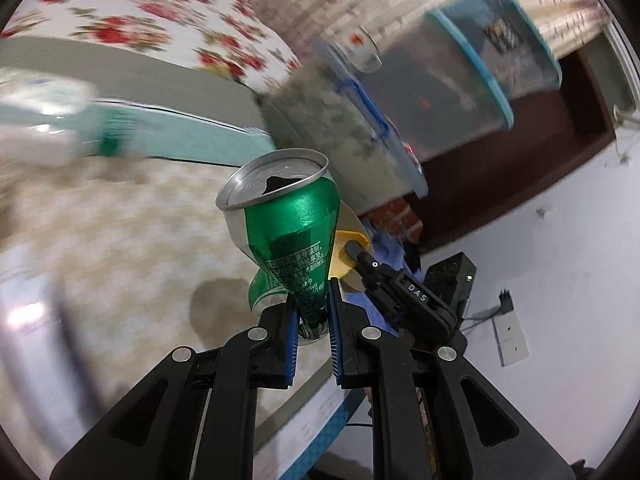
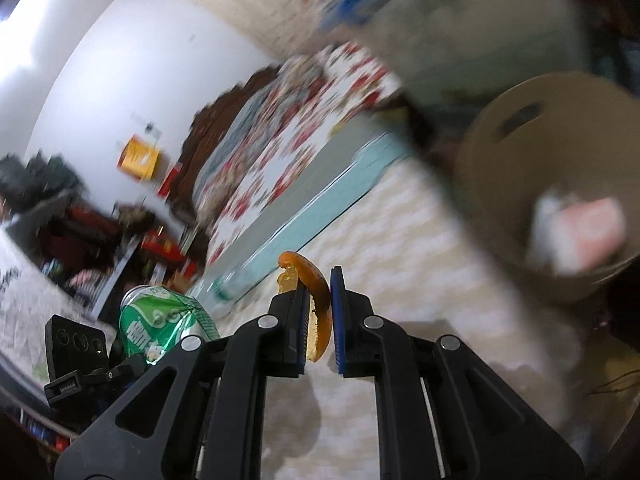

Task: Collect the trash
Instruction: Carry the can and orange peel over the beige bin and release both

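Left gripper: its 2 blue-padded jaws are clamped on the lower, crushed end of a green drink can. The can rises straight out from between the fingertips, its silver top and open mouth pointing away from the camera and slightly left. The body is dented and pinched narrow where the pads grip it. The can touches nothing but the pads and hangs clear above the pale patterned floor.

Right gripper: its jaws are closed on a curved strip of orange peel. The peel stands on edge between the 2 pads, its upper end curling out past the fingertips to the left. The pith side faces the left pad.

In the left wrist view, the right gripper's finger and the peel show just beside the can, on its right. In the right wrist view, the can sits low at left, near the peel but apart from it.

A round tan bin with a slot handle lies at the right of the right wrist view, well apart from the peel; something pale and pinkish lies inside, too blurred to identify. A bed with a red floral cover stands behind. The surroundings are heavily blurred.
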`<state>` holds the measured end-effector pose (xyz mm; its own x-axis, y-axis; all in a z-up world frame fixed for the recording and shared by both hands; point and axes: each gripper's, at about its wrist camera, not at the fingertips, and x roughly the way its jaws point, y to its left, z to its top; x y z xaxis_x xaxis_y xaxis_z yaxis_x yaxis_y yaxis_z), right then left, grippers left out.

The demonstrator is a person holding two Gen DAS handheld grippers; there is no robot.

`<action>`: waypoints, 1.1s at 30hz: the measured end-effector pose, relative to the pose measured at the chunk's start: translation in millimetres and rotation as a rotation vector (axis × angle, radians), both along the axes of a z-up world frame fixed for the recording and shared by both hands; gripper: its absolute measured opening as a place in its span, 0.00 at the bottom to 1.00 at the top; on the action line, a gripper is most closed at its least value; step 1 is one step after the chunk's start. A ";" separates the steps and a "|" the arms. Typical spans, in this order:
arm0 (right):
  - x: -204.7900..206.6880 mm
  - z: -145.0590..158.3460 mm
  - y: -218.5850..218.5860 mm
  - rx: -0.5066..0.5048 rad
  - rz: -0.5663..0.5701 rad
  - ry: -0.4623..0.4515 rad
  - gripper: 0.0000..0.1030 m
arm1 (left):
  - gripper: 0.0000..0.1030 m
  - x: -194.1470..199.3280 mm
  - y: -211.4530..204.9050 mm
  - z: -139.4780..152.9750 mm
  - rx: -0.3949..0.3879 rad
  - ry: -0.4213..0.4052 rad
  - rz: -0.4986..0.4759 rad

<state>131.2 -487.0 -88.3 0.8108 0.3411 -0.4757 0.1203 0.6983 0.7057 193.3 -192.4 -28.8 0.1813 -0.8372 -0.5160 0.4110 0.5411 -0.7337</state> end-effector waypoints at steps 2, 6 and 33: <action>-12.0 1.8 -31.7 -0.004 -0.068 -0.009 0.12 | 0.12 7.3 -39.8 -1.0 0.019 -0.007 -0.050; -34.0 3.8 -95.3 -0.037 -0.208 -0.011 0.12 | 0.12 19.5 -117.5 -9.4 0.042 -0.006 -0.135; -34.4 27.7 -68.9 -0.091 -0.121 -0.094 0.78 | 0.54 -17.1 -117.2 41.4 0.058 -0.165 -0.111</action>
